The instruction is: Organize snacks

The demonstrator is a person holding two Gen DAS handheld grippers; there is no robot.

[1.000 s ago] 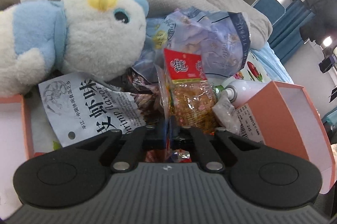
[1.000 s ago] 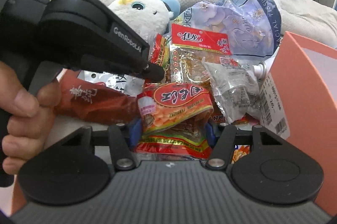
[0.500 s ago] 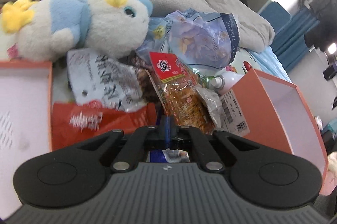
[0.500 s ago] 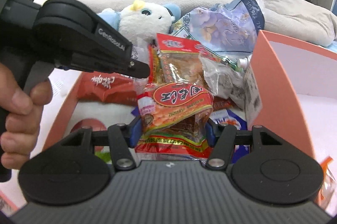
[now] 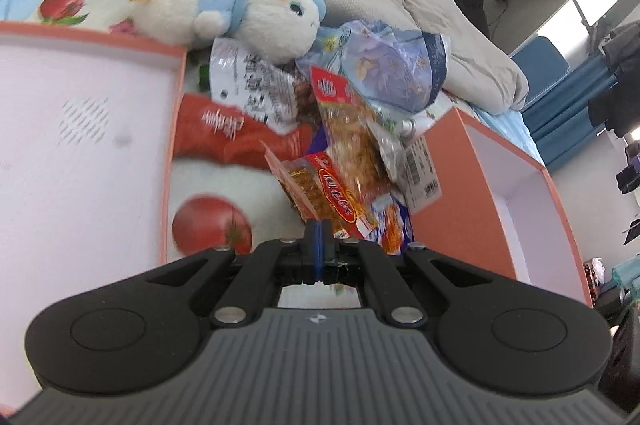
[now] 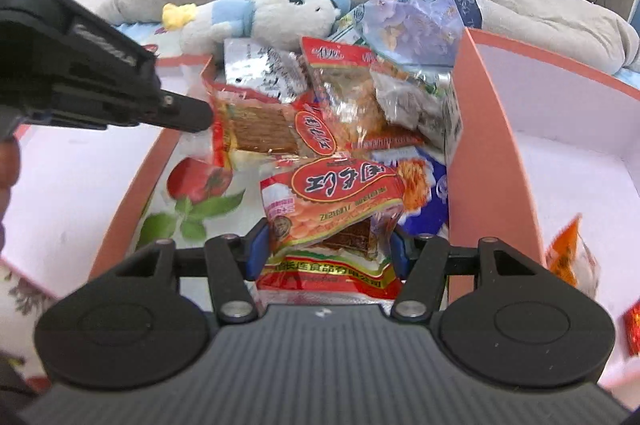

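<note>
We pinch a clear snack bag (image 6: 256, 129) by its edge in left gripper (image 5: 318, 245); right gripper (image 6: 324, 253) clamps red packet (image 6: 332, 201). Thin edge grip may slip.

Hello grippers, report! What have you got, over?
Left gripper shut on a snack pack. Right gripper shut on a red pack. Snack pile ahead.

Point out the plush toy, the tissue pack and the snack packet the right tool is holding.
plush toy (image 6: 280, 15): right wrist view, on its white face.
tissue pack (image 6: 416, 21): right wrist view, on the purple printed front.
snack packet (image 6: 332, 209): right wrist view, on the orange-red label between the right tool's fingers.
</note>
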